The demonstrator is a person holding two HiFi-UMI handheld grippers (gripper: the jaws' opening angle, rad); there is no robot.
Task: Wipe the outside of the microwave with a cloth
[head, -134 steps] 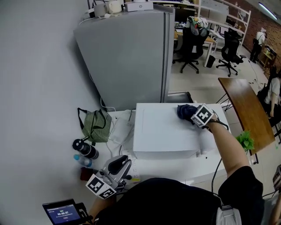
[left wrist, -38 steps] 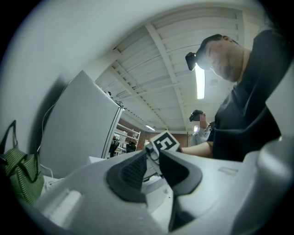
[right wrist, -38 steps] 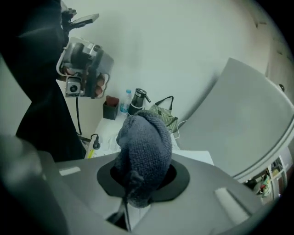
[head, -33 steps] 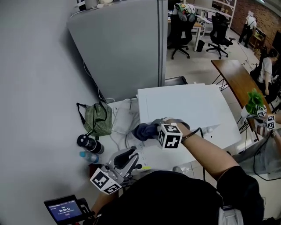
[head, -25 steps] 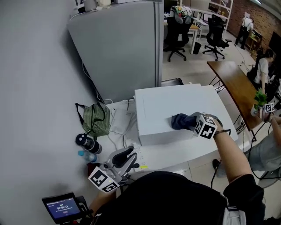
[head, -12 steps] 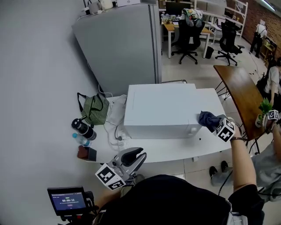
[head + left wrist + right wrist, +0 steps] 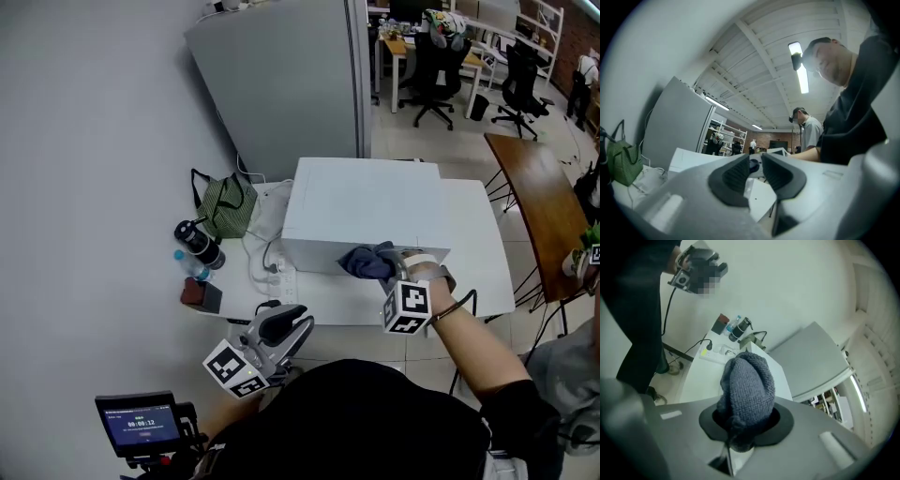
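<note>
The white microwave [image 7: 366, 211] stands on a white table [image 7: 483, 258]. A dark blue knitted cloth [image 7: 367, 262] is pressed against the top edge of its front face, near the middle. My right gripper [image 7: 382, 272] is shut on this cloth [image 7: 747, 385], which bulges out past the jaws and hides the fingertips of the right gripper [image 7: 746, 423]. My left gripper [image 7: 284, 324] hangs low at the table's near edge, away from the microwave. In its own view the left gripper [image 7: 755, 164] holds nothing, and its jaws are drawn together to a narrow slit.
Left of the microwave lie a green striped bag [image 7: 223, 202], a black bottle [image 7: 197, 244], a power strip [image 7: 280, 277] with cables and a small dark box [image 7: 202, 296]. A tall grey cabinet [image 7: 291, 84] stands behind. A wooden table [image 7: 539, 211] is at right.
The right gripper has carried the cloth from the microwave's right front corner leftward to the middle of the front edge. The left gripper has stayed low at the table's near edge.
</note>
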